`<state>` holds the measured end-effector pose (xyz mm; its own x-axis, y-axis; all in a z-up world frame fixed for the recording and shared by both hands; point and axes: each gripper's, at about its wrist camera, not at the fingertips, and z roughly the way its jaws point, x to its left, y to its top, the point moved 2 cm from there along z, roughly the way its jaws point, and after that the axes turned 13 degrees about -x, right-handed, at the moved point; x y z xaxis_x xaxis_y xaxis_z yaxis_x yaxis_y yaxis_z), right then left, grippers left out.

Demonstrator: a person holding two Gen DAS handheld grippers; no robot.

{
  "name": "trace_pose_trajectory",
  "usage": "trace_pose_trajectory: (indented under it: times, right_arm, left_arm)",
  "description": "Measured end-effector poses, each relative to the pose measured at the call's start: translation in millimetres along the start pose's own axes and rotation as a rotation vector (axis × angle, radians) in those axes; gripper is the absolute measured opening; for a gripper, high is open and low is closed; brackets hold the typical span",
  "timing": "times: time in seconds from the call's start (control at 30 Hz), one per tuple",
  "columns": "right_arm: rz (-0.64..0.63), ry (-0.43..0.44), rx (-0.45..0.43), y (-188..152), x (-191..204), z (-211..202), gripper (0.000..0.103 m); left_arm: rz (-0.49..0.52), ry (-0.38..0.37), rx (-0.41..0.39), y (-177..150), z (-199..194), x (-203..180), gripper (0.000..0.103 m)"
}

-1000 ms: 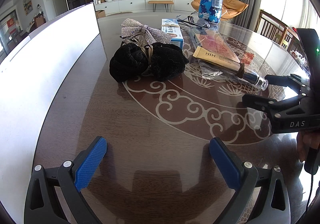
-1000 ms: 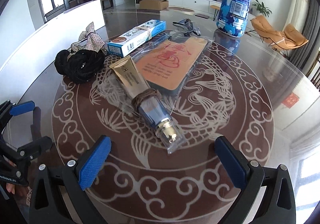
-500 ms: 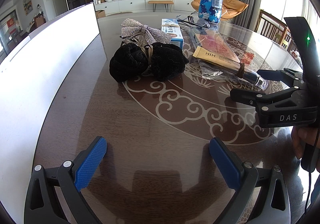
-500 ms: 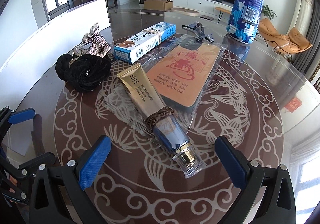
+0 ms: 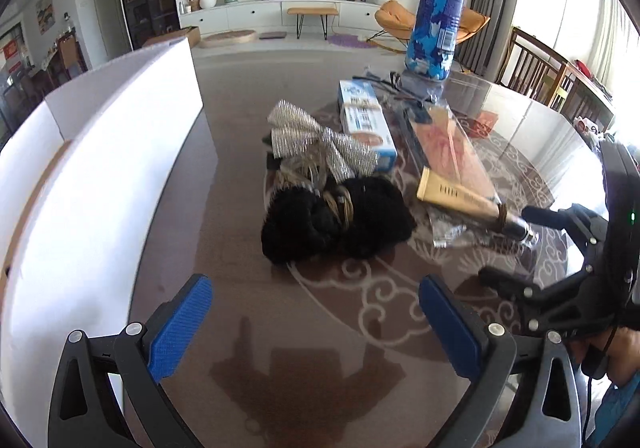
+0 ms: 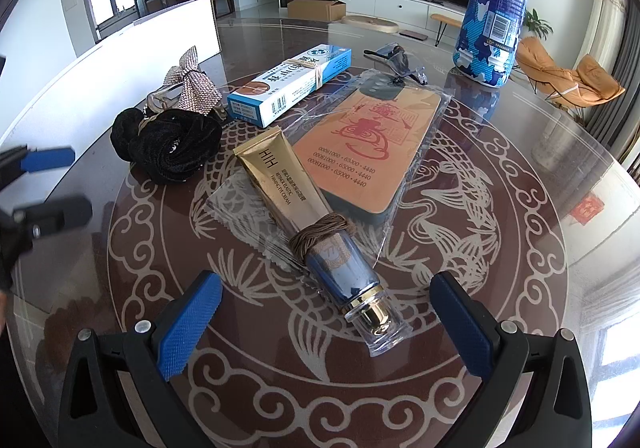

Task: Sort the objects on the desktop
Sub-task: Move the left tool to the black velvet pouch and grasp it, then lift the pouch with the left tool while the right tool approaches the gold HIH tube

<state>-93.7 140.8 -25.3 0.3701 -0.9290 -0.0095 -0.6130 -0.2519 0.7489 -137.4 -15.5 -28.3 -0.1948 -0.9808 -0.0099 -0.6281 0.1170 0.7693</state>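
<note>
Gold tube (image 6: 276, 184), "HIH", "FIRMING EYE CREAM"

Landmark: gold cream tube (image 6: 280, 188), lying flat on the glass table (image 6: 500, 288). Free room: bare tabletop on the near side of its cap and off to the right of it, wide enough for either gripper; more bare glass lies left of it, in front of the black scrunchie (image 5: 336, 224). Obstacles: wrapped orange card (image 6: 368, 152) touching the tube's right side, blue box (image 6: 288, 84) and silver bow (image 5: 316, 140) just behind, tall blue bottle (image 6: 496, 8) well behind, white board (image 5: 92, 176) walling the far left.
</note>
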Motion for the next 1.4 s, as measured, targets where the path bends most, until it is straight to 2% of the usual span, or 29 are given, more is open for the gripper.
trace_pose_trajectory:
  times: [0.17,0.27,0.33,0.37,0.4,0.43,0.6,0.67,0.73,0.83,0.93,1.07,1.17,1.2,1.3,1.4]
  right_arm:
    - [0.0,0.0,0.0,0,0,0,0.103]
    - [0.0,0.0,0.0,0,0,0,0.103]
    - [0.0,0.0,0.0,0,0,0,0.103]
    - [0.0,0.001,0.0,0,0,0,0.103]
    - [0.0,0.001,0.0,0,0,0,0.103]
    - [0.0,0.001,0.0,0,0,0,0.103]
    - [0.0,0.001,0.0,0,0,-1,0.103]
    - [0.0,0.001,0.0,0,0,0,0.103]
    - [0.0,0.001,0.0,0,0,0,0.103]
    - [0.0,0.001,0.0,0,0,0,0.103]
    - [0.0,0.001,0.0,0,0,0,0.103]
    - [0.0,0.001,0.0,0,0,0,0.103]
    - [0.0,0.001,0.0,0,0,0,0.103]
    - [0.0,0.001,0.0,0,0,0,0.103]
    - [0.0,0.001,0.0,0,0,0,0.103]
    - [0.0,0.001,0.0,0,0,0,0.103]
  left_arm:
    - [0.162,-0.01,0.003,29,30,-15,0.103]
    - [0.218,-0.026,0.009,32,51,-25,0.103]
    - [0.244,-0.054,0.042,25,63,-30,0.103]
    - [0.248,-0.079,0.063,21,65,-33,0.103]
    - [0.244,-0.117,0.072,16,64,-35,0.099]
    - [0.238,-0.157,0.072,12,60,-36,0.084]
    - [0.246,-0.336,0.1,-8,22,-40,0.081]
    - [0.272,-0.373,0.115,-15,6,-40,0.081]
    - [0.31,-0.368,0.122,-19,-4,-42,0.081]
    - [0.37,-0.315,0.133,-22,-5,-46,0.081]
    - [0.388,-0.287,0.135,-23,-1,-47,0.082]
    - [0.296,-0.211,0.1,-21,5,-33,0.082]
    - [0.173,-0.141,0.074,-17,7,-15,0.082]
    - [0.127,-0.141,0.076,-16,7,-9,0.082]
    - [0.041,-0.21,0.116,-21,7,2,0.082]
    - [0.07,-0.221,0.132,-27,-4,-1,0.082]
